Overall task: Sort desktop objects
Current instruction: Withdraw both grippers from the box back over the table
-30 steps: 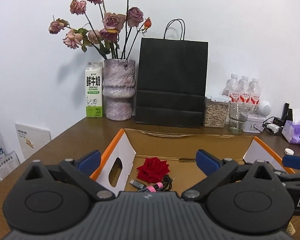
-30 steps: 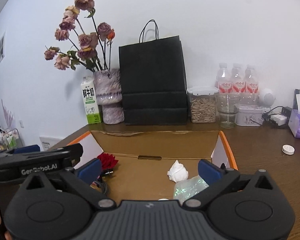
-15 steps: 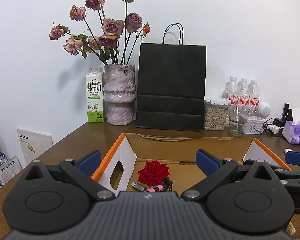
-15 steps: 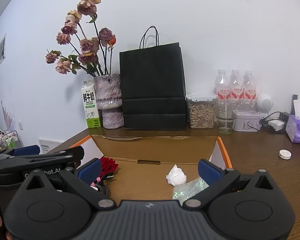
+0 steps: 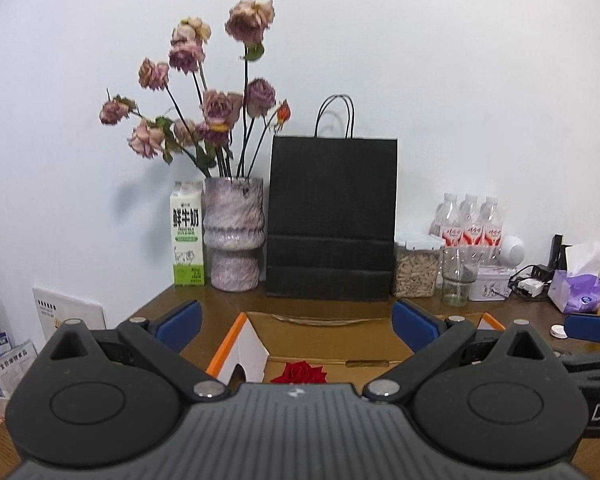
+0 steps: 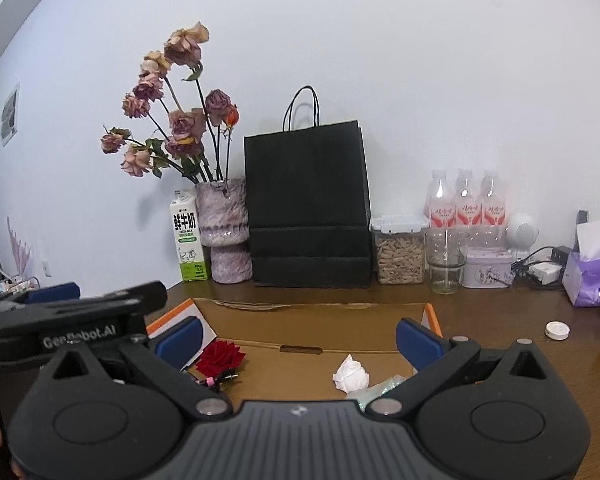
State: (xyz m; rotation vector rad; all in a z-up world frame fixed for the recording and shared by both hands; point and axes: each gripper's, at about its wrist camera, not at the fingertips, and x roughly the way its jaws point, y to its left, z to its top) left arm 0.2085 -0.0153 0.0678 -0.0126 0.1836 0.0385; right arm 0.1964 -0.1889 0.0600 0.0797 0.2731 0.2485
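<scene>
Open box [image 6: 311, 320] sits just ahead of and below both grippers. Left gripper [image 5: 296, 322] spread, empty; right gripper [image 6: 298, 338] spread, empty. In box: rose [image 6: 220, 354] front-left of right gripper, paper wad [image 6: 351, 376] between its fingers.

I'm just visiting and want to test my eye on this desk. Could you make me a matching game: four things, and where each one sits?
Things:
1. red rose
2. milk carton
3. seed jar
4. white cap

Places:
A. right of the black paper bag
B. inside the cardboard box
C. on the bare desk, right of the box
D. left of the vase

Pairs: 1-B, 2-D, 3-A, 4-C
</scene>
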